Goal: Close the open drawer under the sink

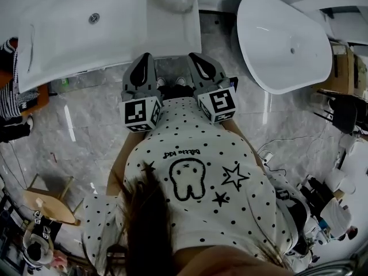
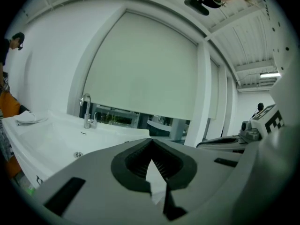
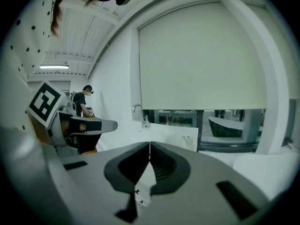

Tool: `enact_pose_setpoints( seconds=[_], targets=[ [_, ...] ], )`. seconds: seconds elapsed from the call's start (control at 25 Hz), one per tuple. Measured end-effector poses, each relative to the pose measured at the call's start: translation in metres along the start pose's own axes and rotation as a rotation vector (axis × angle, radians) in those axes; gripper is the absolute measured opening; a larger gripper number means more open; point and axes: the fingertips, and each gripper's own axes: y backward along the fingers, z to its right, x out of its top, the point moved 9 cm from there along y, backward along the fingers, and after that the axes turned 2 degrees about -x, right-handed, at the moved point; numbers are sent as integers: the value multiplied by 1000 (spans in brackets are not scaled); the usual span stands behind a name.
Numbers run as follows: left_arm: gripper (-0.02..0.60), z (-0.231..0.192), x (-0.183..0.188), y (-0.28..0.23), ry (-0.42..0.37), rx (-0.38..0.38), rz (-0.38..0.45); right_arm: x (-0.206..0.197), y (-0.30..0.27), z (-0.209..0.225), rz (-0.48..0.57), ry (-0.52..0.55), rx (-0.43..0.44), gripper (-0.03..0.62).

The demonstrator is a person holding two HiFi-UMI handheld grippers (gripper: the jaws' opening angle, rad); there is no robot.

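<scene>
close in front of the dotted shirt, the left gripper and right gripper sit side by side, jaws pressed together, empty. beyond, up-left, is the white sink; the drawer beneath it is hidden.

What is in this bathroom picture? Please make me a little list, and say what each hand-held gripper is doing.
sink: white, upper left in the head view
bathtub: white, upper right
floor: grey marble
left hand-held gripper: shut, empty, tip by the sink's front edge
right hand-held gripper: shut, empty, beside the left one
drawer: not in view
</scene>
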Motion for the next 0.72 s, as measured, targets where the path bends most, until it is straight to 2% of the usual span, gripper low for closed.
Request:
enact_pose_setpoints(
  seconds=[0.28, 0.4, 0.56, 0.72],
  targets=[
    [5, 29, -26, 2, -7, -3, -23, -22, 21, 22, 19, -26, -3, 14],
    [5, 33, -28, 3, 24, 13, -14, -25, 29, 32, 38, -33, -27, 14],
    [5, 46, -31, 5, 2, -8, -31, -30, 42, 36, 37, -43, -34, 14],
    [5, 51, -29, 1, 5, -10, -16, -28, 43, 40, 36, -16, -33, 14]
  ],
)
